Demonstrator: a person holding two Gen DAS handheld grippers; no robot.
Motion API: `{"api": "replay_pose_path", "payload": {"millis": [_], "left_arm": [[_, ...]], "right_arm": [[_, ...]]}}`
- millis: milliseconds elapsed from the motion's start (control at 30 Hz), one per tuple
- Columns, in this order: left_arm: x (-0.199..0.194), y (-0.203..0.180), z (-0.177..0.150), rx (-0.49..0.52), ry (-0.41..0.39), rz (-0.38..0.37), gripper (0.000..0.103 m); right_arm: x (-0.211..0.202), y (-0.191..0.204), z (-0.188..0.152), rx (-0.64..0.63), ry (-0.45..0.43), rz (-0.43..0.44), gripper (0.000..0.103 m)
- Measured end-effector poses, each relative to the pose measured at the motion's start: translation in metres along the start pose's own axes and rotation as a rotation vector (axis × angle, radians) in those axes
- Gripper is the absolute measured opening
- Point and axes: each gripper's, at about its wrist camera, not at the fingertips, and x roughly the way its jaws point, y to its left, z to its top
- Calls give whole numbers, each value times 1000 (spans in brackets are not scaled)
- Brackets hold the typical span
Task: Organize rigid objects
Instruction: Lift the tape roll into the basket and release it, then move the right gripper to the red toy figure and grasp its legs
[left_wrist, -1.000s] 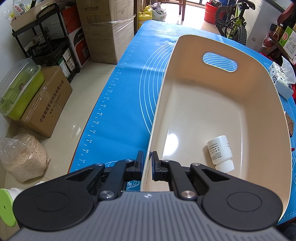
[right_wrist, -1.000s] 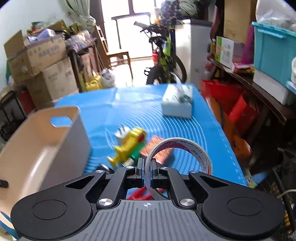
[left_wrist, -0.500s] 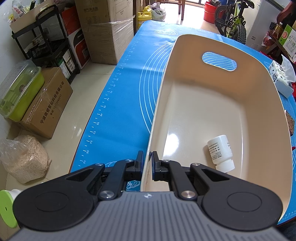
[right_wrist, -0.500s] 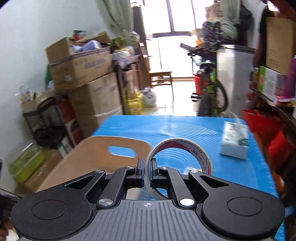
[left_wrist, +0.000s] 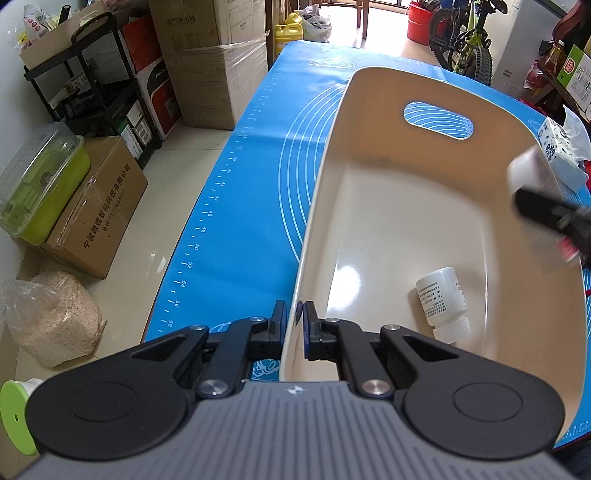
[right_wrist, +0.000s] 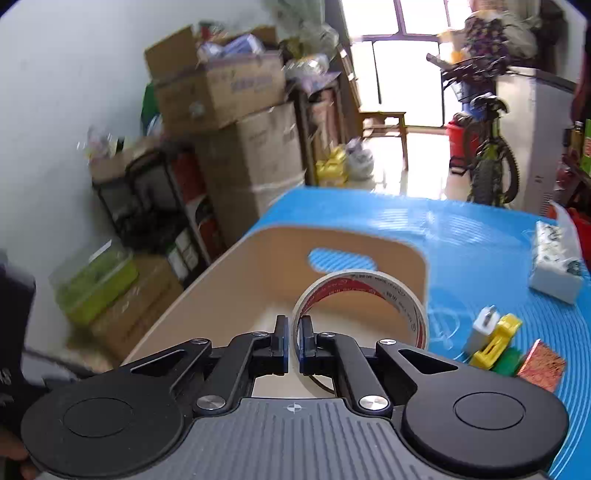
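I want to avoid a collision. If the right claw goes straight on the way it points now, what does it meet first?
Probably the inside of the cream bin. The right claw, shut on the tape roll, points down into the bin, toward its floor or far handle wall; depth is unclear.

Free: beige bin (left_wrist: 424, 229) floor mostly bare, open above | Obstacles: white bottle (left_wrist: 443, 301) lay at its near right; left claw (left_wrist: 294, 321) clamped near rim.

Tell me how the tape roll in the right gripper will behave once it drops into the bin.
The tape roll is a rigid open ring, so it probably rolls or topples flat. The bin floor looks glossy, so it may slide toward the white bottle.
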Motion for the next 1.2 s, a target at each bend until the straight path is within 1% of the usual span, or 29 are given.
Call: {"api": "replay_pose_path", "payload": {"millis": [200,300,367,500,533,600,633,700,767,833,1000,1200], "left_arm": [[0,0,0,-1,0,0,10],[0,0,0,-1,0,0,10],[0,0,0,0,0,0,10],[0,0,0,-1,0,0,11],[0,0,0,-1,0,1,11],[0,0,0,0,0,1,11],[0,0,0,-1,0,1,11],[0,0,0,-2,0,0,11],[0,0,0,-1,0,1,11],[0,0,0,-1,1,1,11],[0,0,1,-3,1,-1,11],[0,0,0,-3,1,-1,11]], "right_arm": [[21,16,-20,-35,111,20,17],[31,20,-29,-52,181,26,18],[34,21,-33,-59,204,27,19],[28,12,-35,-25,222,24,31],[26,10,-34,-10,216,30,37],[17,7,-31,10,187,45,46],[13,6,-29,11,172,43,49],[5,6,-24,6,136,35,54],[-5,4,-18,5,107,29,55],[-13,-1,-14,17,81,19,60],[-36,-26,-6,66,19,-29,64],[-49,-67,-9,112,6,-125,66]]}}
